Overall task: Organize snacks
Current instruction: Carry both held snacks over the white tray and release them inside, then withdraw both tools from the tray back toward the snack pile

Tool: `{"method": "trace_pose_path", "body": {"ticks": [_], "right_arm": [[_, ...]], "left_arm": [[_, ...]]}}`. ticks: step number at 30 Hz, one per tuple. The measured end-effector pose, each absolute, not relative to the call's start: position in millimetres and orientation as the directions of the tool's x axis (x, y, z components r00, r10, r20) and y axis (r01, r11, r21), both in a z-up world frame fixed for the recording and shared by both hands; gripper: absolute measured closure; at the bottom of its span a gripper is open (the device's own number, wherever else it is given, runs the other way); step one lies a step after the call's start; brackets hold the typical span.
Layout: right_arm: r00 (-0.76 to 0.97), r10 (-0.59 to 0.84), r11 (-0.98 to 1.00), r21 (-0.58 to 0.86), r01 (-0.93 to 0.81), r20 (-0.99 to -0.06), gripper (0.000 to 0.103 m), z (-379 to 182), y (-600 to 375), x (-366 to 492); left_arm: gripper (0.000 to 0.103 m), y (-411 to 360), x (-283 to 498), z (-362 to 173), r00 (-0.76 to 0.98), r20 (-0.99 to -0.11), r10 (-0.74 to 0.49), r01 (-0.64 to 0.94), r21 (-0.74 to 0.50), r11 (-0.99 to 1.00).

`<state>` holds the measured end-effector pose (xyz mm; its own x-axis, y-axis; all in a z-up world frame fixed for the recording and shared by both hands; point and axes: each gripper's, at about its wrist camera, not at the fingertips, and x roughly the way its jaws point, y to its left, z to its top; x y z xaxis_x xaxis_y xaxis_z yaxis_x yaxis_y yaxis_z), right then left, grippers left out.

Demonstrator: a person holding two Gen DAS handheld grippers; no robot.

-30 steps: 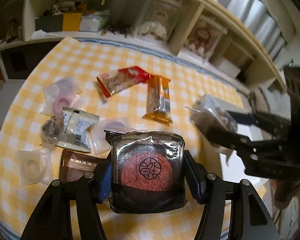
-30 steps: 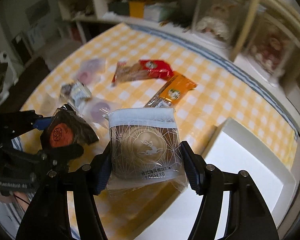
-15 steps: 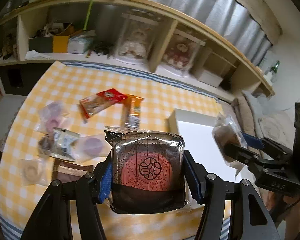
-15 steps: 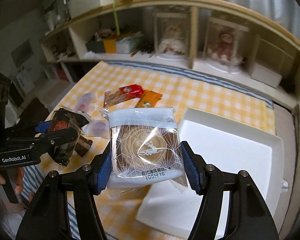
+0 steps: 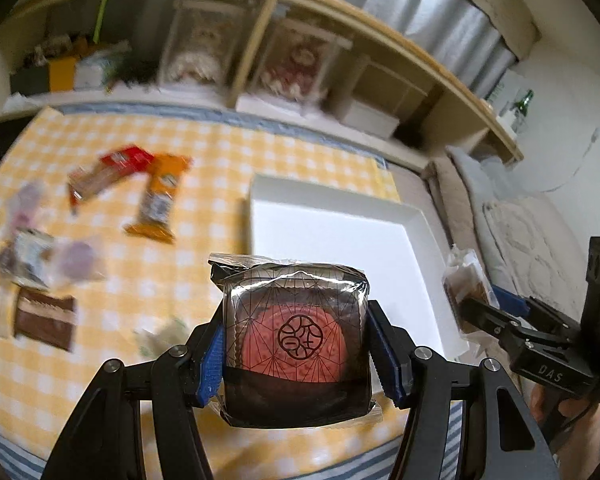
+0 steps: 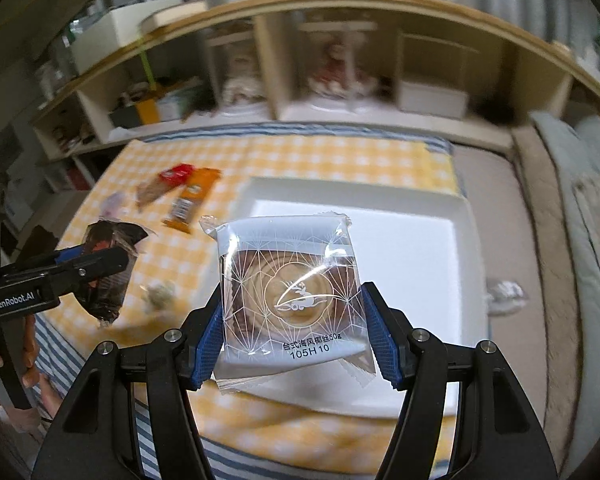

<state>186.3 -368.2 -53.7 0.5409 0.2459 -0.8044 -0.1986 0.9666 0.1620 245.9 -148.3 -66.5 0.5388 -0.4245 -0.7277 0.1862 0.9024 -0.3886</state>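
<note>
My left gripper (image 5: pixel 298 350) is shut on a black-wrapped red pastry (image 5: pixel 298 336) and holds it above the table's front edge, left of the white tray (image 5: pixel 332 196). My right gripper (image 6: pixel 294 340) is shut on a clear-wrapped beige pastry (image 6: pixel 292 292) and holds it above the tray's (image 6: pixel 356 192) near left part. Each gripper shows in the other's view: the right one (image 5: pixel 476 312) at the tray's right side, the left one (image 6: pixel 112 264) at the left with its pastry (image 6: pixel 108 276).
Loose snacks lie on the yellow checked tablecloth (image 5: pixel 204 152) left of the tray: a red pack (image 5: pixel 112 172), an orange bar (image 5: pixel 158 200), a brown pack (image 5: pixel 44 318), several clear packets (image 5: pixel 40 248). Shelves (image 5: pixel 260 60) stand behind the table. A sofa (image 6: pixel 560 220) is at the right.
Both grippers have moved right with their pastries, from over the loose snacks toward the white tray. The tray now fills more of both views.
</note>
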Motion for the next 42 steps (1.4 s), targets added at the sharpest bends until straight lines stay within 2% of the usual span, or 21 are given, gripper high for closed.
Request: {"method": "trace_pose_path", "body": {"ticks": [10, 22, 24, 26, 28, 32, 33, 42], "right_arm": [[0.47, 0.17, 0.985, 0.167, -0.048, -0.866, 0.038, -96.4, -441.0, 182.1], [0.422, 0.158, 0.982, 0.186, 0.026, -0.893, 0.037, -137.3, -470.5, 204.3], [0.422, 0.159, 0.982, 0.188, 0.028, -0.893, 0.035, -138.3, -469.5, 208.2], [0.415, 0.157, 0.982, 0.185, 0.029, -0.896, 0.027, -138.9, -468.0, 207.9], [0.411, 0.156, 0.983, 0.181, 0.023, -0.898, 0.016, -138.6, -467.1, 206.9], [0.396, 0.153, 0.984, 0.175, 0.022, -0.906, 0.003, -138.6, -467.0, 199.0], [0.395, 0.148, 0.985, 0.17, 0.021, -0.907, 0.0, -138.2, -466.8, 196.8], [0.412, 0.153, 0.985, 0.17, 0.005, -0.898, 0.0, -128.7, -464.3, 176.0]], "left_arm": [[0.042, -194.1, 290.4, -125.0, 0.432, -0.78, -0.453, 0.126, -0.445, 0.887], [0.042, -219.8, 321.5, -145.3, 0.439, -0.796, -0.417, 0.127, -0.405, 0.905], [0.028, -220.2, 322.6, -144.7, 0.445, -0.792, -0.417, 0.141, -0.398, 0.907], [0.017, -219.7, 317.6, -143.9, 0.451, -0.79, -0.415, 0.15, -0.392, 0.908], [0.012, -217.8, 314.4, -144.1, 0.454, -0.793, -0.407, 0.155, -0.379, 0.912], [0.0, -216.6, 305.9, -145.7, 0.44, -0.807, -0.395, 0.173, -0.355, 0.919], [0.0, -216.7, 303.3, -144.3, 0.441, -0.808, -0.39, 0.18, -0.346, 0.921], [0.0, -216.1, 281.6, -136.9, 0.431, -0.816, -0.385, 0.232, -0.312, 0.921]]}}
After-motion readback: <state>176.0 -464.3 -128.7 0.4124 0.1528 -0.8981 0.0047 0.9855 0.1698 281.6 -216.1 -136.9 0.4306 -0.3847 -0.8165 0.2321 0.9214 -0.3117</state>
